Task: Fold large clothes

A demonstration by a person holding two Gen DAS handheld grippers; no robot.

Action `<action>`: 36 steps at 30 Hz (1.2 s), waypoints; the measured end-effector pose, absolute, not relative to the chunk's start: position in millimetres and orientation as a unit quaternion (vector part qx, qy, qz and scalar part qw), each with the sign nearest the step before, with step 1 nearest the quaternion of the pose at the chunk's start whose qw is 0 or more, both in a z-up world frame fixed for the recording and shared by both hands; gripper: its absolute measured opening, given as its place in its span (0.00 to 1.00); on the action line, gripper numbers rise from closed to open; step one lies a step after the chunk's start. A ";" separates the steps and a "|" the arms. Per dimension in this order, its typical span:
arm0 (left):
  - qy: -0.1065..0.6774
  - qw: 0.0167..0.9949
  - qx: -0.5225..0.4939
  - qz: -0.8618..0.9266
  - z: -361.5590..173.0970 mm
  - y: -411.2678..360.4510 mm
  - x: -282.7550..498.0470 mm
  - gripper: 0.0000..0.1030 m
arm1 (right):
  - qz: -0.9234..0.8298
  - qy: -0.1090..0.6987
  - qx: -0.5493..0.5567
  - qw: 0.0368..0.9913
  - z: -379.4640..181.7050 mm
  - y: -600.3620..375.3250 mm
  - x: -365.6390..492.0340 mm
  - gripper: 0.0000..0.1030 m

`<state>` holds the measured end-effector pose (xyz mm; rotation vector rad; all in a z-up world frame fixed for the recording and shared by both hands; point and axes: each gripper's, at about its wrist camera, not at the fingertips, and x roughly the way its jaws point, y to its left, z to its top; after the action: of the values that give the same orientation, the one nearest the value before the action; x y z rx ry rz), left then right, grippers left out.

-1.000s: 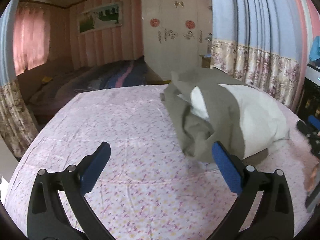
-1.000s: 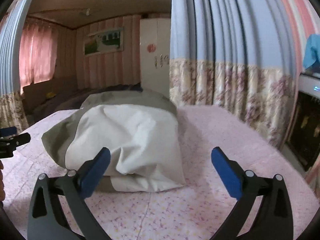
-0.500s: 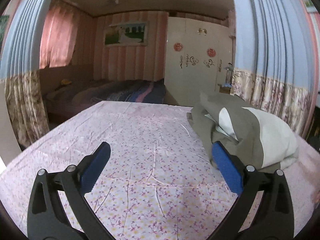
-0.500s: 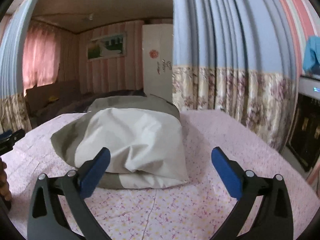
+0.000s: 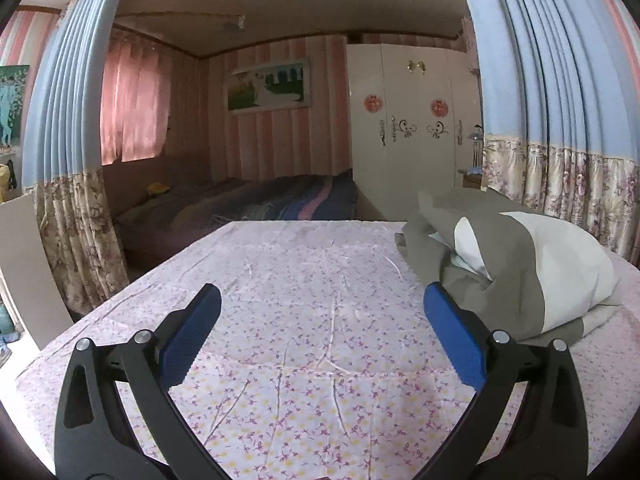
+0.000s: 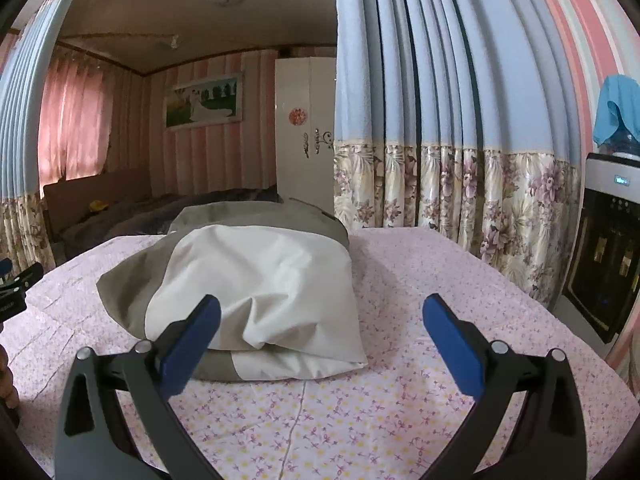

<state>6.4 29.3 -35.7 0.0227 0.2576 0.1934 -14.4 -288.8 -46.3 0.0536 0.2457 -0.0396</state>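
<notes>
A bulky olive-grey and white garment (image 6: pixel 256 280) lies in a folded heap on a table covered with a pink flowered cloth (image 6: pixel 420 400). In the left wrist view the garment (image 5: pixel 532 268) sits at the right, just beyond my right blue finger. My left gripper (image 5: pixel 322 336) is open and empty over the bare cloth (image 5: pixel 304 320), to the left of the garment. My right gripper (image 6: pixel 320 340) is open and empty, just in front of the garment's near edge. The left gripper's tip (image 6: pixel 16 284) shows at the far left of the right wrist view.
Blue curtains with flowered hems (image 6: pixel 460 200) hang close behind the table on the right and on the left (image 5: pixel 68 208). A water dispenser (image 6: pixel 608 240) stands at the right. A bed (image 5: pixel 240 208) and a white wardrobe (image 5: pixel 408 128) lie beyond the table.
My left gripper has drawn back and tilted up, so the garment now sits farther right and lower in its view. My right gripper has pulled back slightly. Both stayed open.
</notes>
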 end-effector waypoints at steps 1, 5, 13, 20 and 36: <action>0.126 0.987 0.013 0.097 -35.3 28.5 5.3 0.97 | -0.021 0.123 0.030 0.992 -46.1 -290.3 -14.1 0.98; 0.126 0.987 0.024 0.101 -35.3 25.7 4.9 0.97 | -0.020 0.123 0.034 0.992 -45.8 -292.6 -13.8 0.98; 0.121 0.987 0.029 0.100 -34.8 23.2 2.7 0.97 | -0.020 0.127 0.033 0.991 -45.8 -293.6 -11.3 0.98; 0.124 0.988 0.026 0.092 -35.9 25.1 3.6 0.97 | -0.020 0.129 0.030 0.991 -46.2 -294.6 -9.8 0.98; 0.120 0.989 0.021 0.081 -36.6 28.1 1.4 0.97 | -0.021 0.132 0.031 0.991 -47.9 -294.8 -8.3 0.98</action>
<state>1.4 28.1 -36.6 0.0422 0.2414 0.1620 -8.3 -294.8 -47.9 0.0629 0.2644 -0.0420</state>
